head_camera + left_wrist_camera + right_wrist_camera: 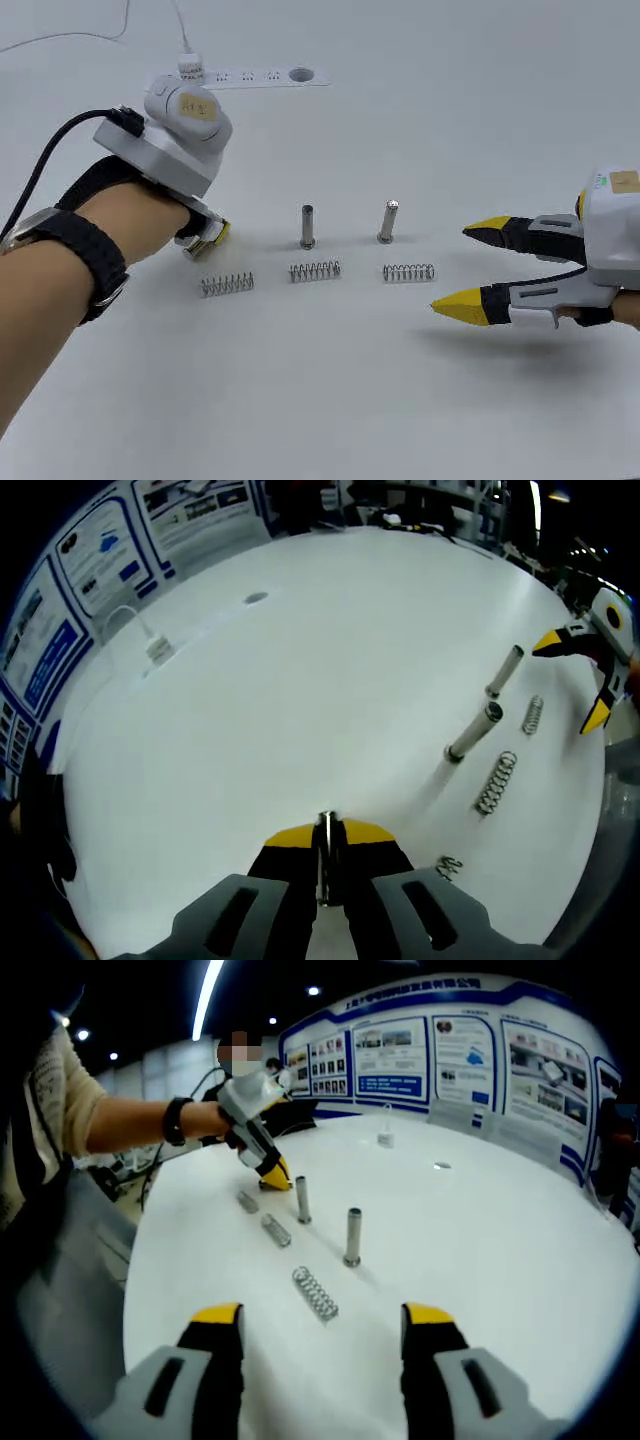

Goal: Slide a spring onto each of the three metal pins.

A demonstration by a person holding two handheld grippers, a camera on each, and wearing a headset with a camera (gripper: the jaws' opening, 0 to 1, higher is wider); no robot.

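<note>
Head view: three springs [315,270] are laid in a row on the white table [330,400], and two pins [307,226] are stood upright just behind the middle and right ones. A third pin [324,860] is clamped between the jaws of the left gripper [205,240], held low near the left spring. The right gripper [450,268] is held right of the row, its jaws spread apart.

From the head we look down on the table [420,130]. Our gripper views sit low, facing each other across it, sharing the pins [352,1237] and springs [315,1294].
</note>
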